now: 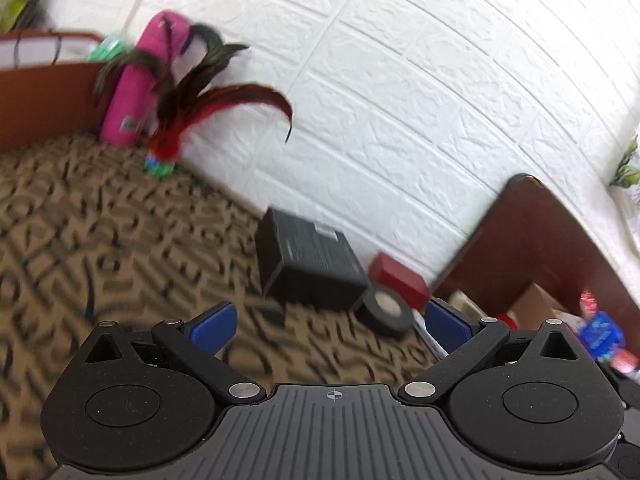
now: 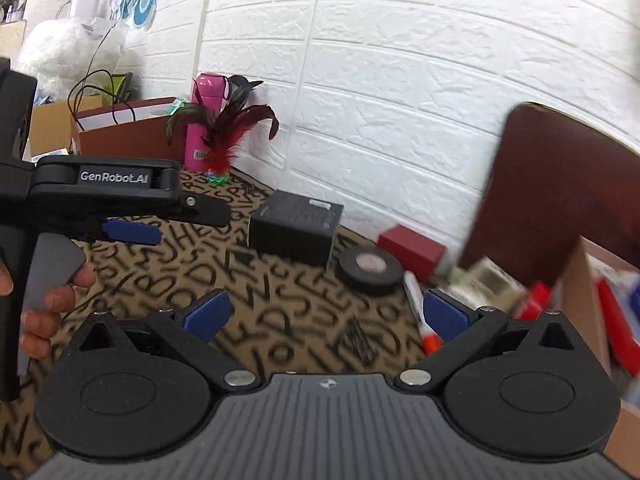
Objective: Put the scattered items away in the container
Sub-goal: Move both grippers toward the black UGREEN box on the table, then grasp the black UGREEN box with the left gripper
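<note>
Item: tidying job, part done by the look of it. Left tongs (image 1: 326, 322) and right tongs (image 2: 324, 312) both stood apart and empty above the bench (image 2: 280, 344), whose cloth was tan with black printed letters.

Stowed: the container (image 2: 560, 184), a brown box with a rounded rim, lay to the right of both tongs; red and blue packets showed inside, too blurred to name.

Outstanding, ahead of the tongs:
- black box (image 2: 294, 230), matt, ribbed card, squarish, against the white brick-pattern wall.
- tape roll (image 2: 370, 270), black, flat ring, just right of that box.
- red box (image 2: 412, 250), small, smooth, near the container's wall.
- marker (image 2: 418, 308), white barrel, orange cap, close by the right tongs' right finger.
- feather shuttlecock (image 1: 188, 120), dark red plumes on a green base, far ahead to the left.
- pink bottle (image 1: 140, 80), glossy cylinder, just behind the feathers.

Judgement: six pieces left to stow.
</note>
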